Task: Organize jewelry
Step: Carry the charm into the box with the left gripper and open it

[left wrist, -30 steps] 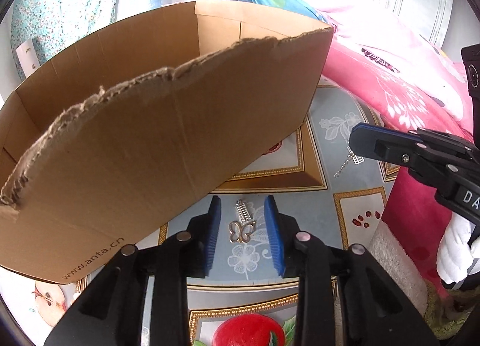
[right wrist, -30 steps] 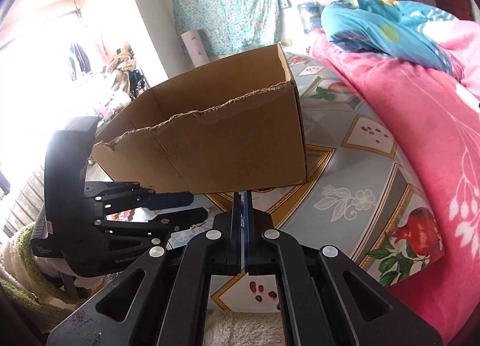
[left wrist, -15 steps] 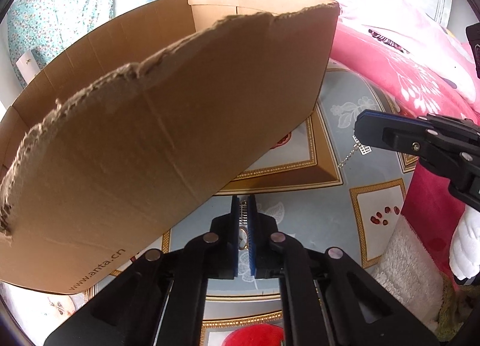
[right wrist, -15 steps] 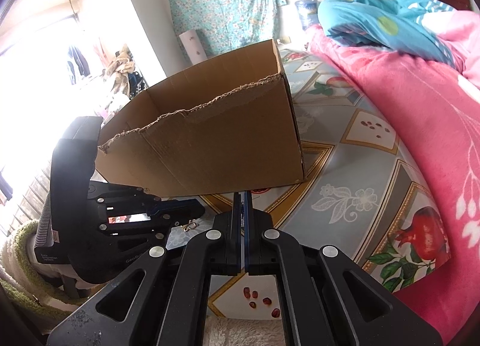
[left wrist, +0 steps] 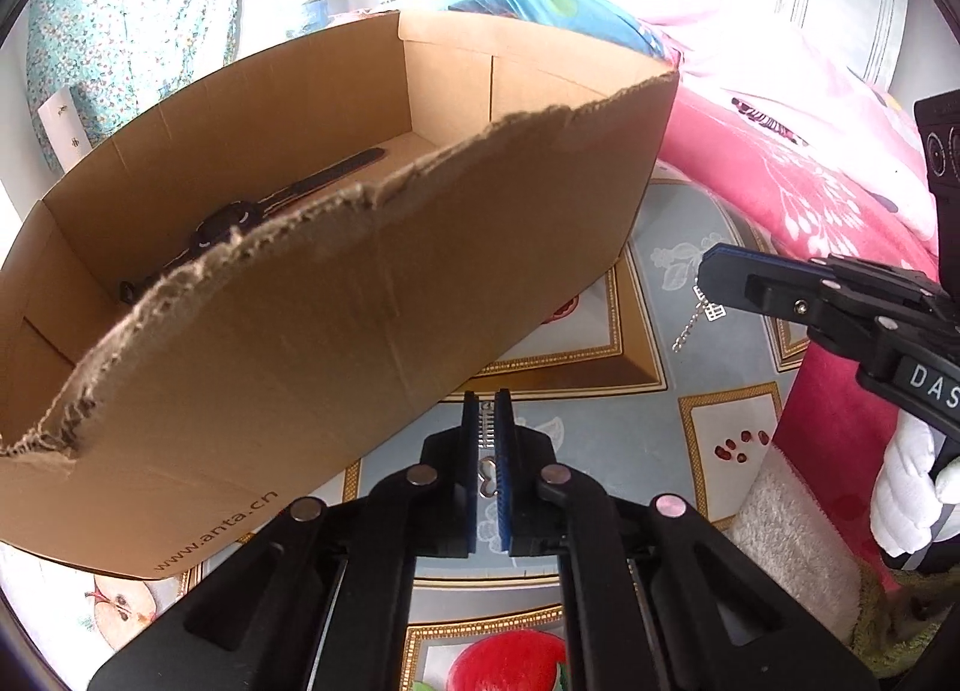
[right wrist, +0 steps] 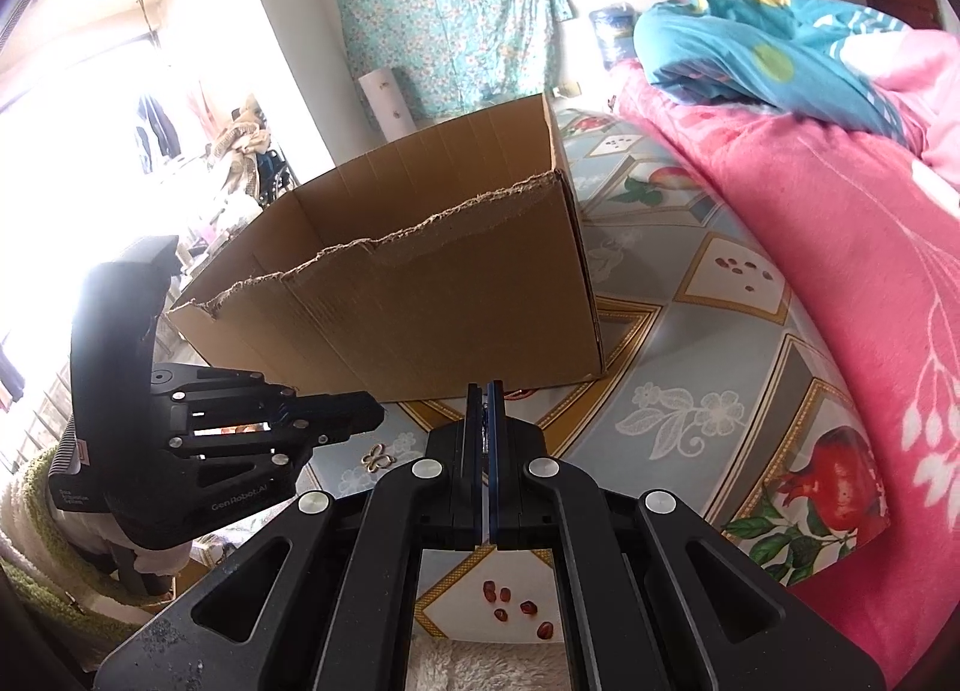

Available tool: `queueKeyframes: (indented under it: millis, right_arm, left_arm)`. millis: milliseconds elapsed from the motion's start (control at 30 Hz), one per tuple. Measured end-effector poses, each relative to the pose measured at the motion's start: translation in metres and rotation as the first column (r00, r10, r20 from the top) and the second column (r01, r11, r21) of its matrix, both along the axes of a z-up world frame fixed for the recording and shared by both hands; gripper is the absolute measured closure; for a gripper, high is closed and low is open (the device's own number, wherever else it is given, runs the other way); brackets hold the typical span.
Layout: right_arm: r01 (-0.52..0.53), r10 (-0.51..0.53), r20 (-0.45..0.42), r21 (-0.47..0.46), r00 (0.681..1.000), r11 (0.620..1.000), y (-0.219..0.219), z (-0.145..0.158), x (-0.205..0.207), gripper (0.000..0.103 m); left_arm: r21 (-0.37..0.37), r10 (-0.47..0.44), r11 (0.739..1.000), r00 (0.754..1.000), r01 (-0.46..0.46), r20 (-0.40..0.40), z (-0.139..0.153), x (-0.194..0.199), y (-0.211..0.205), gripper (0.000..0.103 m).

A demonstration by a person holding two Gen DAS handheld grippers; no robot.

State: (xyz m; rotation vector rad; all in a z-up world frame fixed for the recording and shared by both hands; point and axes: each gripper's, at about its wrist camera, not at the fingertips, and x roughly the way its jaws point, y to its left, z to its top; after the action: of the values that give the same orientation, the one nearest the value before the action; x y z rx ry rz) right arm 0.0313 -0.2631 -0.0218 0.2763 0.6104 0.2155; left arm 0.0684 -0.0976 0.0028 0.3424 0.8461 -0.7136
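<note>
One cardboard box (left wrist: 336, 295) on the bed, one black watch (left wrist: 240, 217) lying inside it, two grippers in play, left (left wrist: 487, 439) and right (right wrist: 483, 427), each pinching one piece of jewelry, a butterfly clip (left wrist: 487, 472) and a small chain (left wrist: 699, 313).

The blue pads of the left tongs (left wrist: 487, 400) are covering most of the butterfly clip (left wrist: 487, 466), leaving only a sliver showing low in the centre of the frame. The torn front wall of the cardboard box (left wrist: 336, 295) is hiding the lower part of the black watch (left wrist: 228, 220) at centre left. The right tongs (left wrist: 708, 271) are concealing the top of a small chain pendant (left wrist: 699, 313) at right, too small to identify.
</note>
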Motion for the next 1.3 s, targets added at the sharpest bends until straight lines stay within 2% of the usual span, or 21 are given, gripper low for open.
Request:
queueKeyframes:
  millis: [267, 433, 567, 733, 867, 1067, 1200, 1300]
  right_arm:
    - [-0.005, 0.005, 0.051, -0.003, 0.999, 1.0, 0.007, 0.019, -0.009, 0.103]
    - [-0.025, 0.026, 0.112, -0.007, 0.993, 1.0, 0.012, 0.043, -0.012, 0.103]
    - [-0.055, 0.056, 0.18, -0.008, 0.982, 0.998, 0.013, 0.07, -0.005, 0.103]
    - [-0.094, 0.097, 0.25, -0.023, 0.963, 0.995, 0.013, 0.1, 0.016, 0.103]
    - [-0.132, 0.133, 0.243, -0.019, 0.961, 0.991, 0.01, 0.108, 0.049, 0.103]
    - [-0.159, 0.158, 0.102, 0.003, 0.982, 0.987, 0.001, 0.088, 0.11, 0.103]
    - [-0.162, 0.162, 0.038, -0.006, 0.986, 0.987, -0.001, 0.076, 0.131, 0.098]
    - [-0.149, 0.149, 0.024, -0.006, 0.989, 0.989, -0.004, 0.073, 0.137, 0.098]
  left_arm:
    - [-0.117, -0.013, 0.993, 0.999, 0.017, 0.033, 0.037, -0.017, 0.02, 0.099]
    - [-0.216, -0.012, 0.976, 0.998, 0.025, 0.062, 0.069, -0.023, 0.03, 0.099]
    - [-0.283, 0.004, 0.959, 0.996, 0.021, 0.089, 0.098, -0.014, 0.039, 0.099]
    - [-0.314, 0.04, 0.949, 0.995, -0.009, 0.093, 0.117, 0.014, 0.043, 0.099]
    - [-0.293, 0.092, 0.953, 0.995, -0.079, 0.029, 0.112, 0.05, 0.04, 0.099]
    - [-0.268, 0.139, 0.949, 0.982, -0.169, -0.126, 0.084, 0.095, 0.034, 0.099]
    - [-0.213, 0.157, 0.957, 0.97, -0.196, -0.186, 0.066, 0.11, 0.027, 0.099]
    - [-0.192, 0.168, 0.959, 0.963, -0.209, -0.209, 0.057, 0.116, 0.024, 0.098]
